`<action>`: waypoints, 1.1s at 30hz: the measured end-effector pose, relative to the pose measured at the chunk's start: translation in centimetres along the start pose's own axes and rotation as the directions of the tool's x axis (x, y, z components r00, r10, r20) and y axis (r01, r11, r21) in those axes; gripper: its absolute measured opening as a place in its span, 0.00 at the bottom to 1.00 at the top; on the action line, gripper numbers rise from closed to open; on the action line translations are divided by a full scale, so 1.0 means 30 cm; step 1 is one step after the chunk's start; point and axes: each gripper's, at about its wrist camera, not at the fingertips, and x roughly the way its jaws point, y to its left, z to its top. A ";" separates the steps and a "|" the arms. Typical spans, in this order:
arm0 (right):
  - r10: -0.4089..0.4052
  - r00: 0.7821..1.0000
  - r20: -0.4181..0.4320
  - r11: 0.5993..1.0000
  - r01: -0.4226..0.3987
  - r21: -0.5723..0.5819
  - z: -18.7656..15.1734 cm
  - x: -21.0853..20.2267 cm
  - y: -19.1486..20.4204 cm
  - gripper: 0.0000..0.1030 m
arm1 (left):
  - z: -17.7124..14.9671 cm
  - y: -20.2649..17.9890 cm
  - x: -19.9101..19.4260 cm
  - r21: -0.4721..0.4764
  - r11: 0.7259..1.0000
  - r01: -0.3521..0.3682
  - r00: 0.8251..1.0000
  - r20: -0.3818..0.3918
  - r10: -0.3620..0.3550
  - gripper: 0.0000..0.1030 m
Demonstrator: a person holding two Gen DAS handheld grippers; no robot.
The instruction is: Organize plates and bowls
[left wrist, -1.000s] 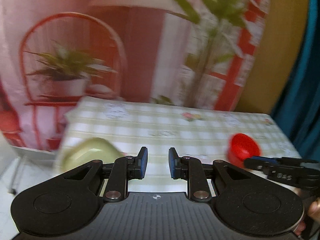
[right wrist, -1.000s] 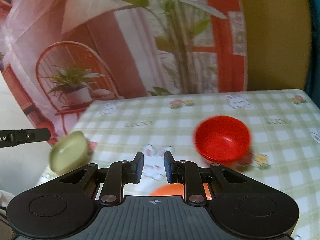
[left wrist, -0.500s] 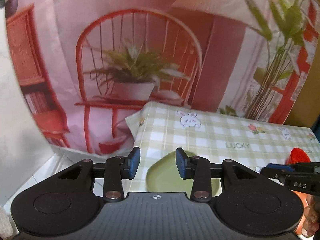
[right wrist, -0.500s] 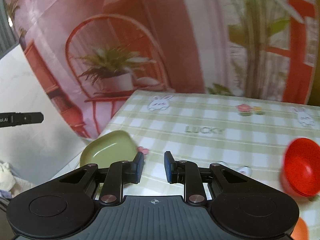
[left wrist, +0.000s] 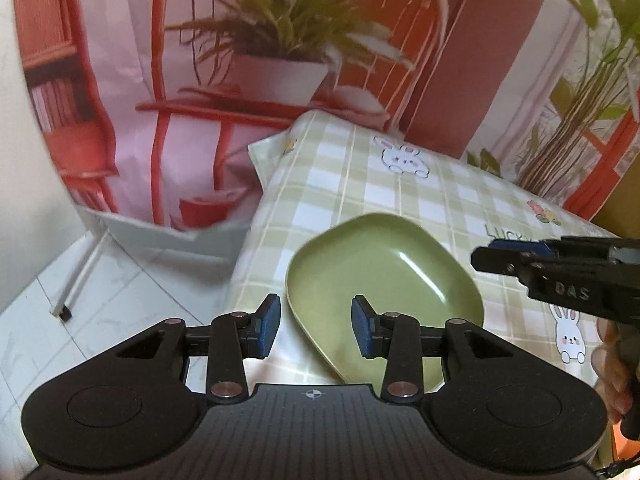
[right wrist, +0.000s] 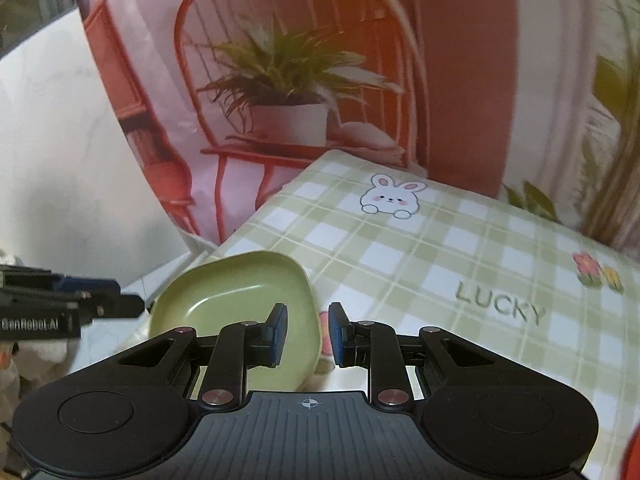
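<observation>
Where the checked cloth drops off the desk at its near left corner, a green plate lies flat, w/ one rim right at the desk edge. Left claw hangs just over the plate's near-left rim, blue pads well apart, one on each side of that rim and neither touching it; its jaws have just been opening, nothing gripped. Right claw sits at the plate's right edge in its own view, pads a narrow gap apart, nothing between them (plate rim shows behind the left pad). From the left cam the right claw comes in at the right, side-on, approx. level w/ the plate's far rim, a hand below it. Beyond the desk: printed backdrop w/ red chair & potted plant, white tile floor at left.
</observation>
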 end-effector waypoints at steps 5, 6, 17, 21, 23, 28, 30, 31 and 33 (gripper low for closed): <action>-0.019 0.999 -0.039 0.999 0.018 -0.039 0.009 0.092 -0.005 0.21 | -0.018 0.005 0.025 -0.035 0.999 -0.006 1.000 -0.003 0.006 0.40; -0.018 0.999 -0.047 0.999 0.016 -0.044 0.007 0.106 -0.006 0.21 | -0.023 0.003 0.029 -0.041 0.999 -0.008 1.000 -0.004 0.008 0.40; 0.001 0.996 -0.092 0.997 -0.007 -0.071 -0.027 0.191 0.003 0.19 | -0.070 -0.025 0.065 -0.071 0.997 -0.040 0.998 -0.042 0.037 0.40; 0.000 0.996 -0.091 0.997 -0.007 -0.073 -0.033 0.199 0.005 0.12 | -0.081 -0.041 0.077 -0.078 0.996 -0.050 0.998 -0.049 0.046 0.31; -0.004 0.996 -0.085 0.997 -0.003 -0.076 -0.038 0.196 0.004 0.07 | -0.083 -0.048 0.079 -0.068 0.995 -0.079 0.996 -0.041 0.076 0.19; -0.011 0.996 -0.083 0.998 0.005 -0.064 -0.053 0.175 -0.006 0.05 | -0.075 -0.047 0.086 -0.071 0.993 -0.092 0.995 -0.039 0.089 0.15; -0.015 0.997 -0.080 0.999 0.011 -0.049 -0.059 0.160 -0.008 0.05 | -0.071 -0.062 0.084 -0.058 0.993 -0.100 0.994 -0.044 0.098 0.15; -0.017 0.997 -0.077 0.999 0.014 -0.035 -0.063 0.149 -0.010 0.05 | -0.070 -0.071 0.081 -0.048 0.993 -0.105 0.994 -0.046 0.103 0.15; -0.016 0.998 -0.067 1.000 0.015 -0.009 -0.068 0.121 -0.014 0.05 | -0.063 -0.093 0.073 -0.026 0.994 -0.111 0.993 -0.046 0.109 0.15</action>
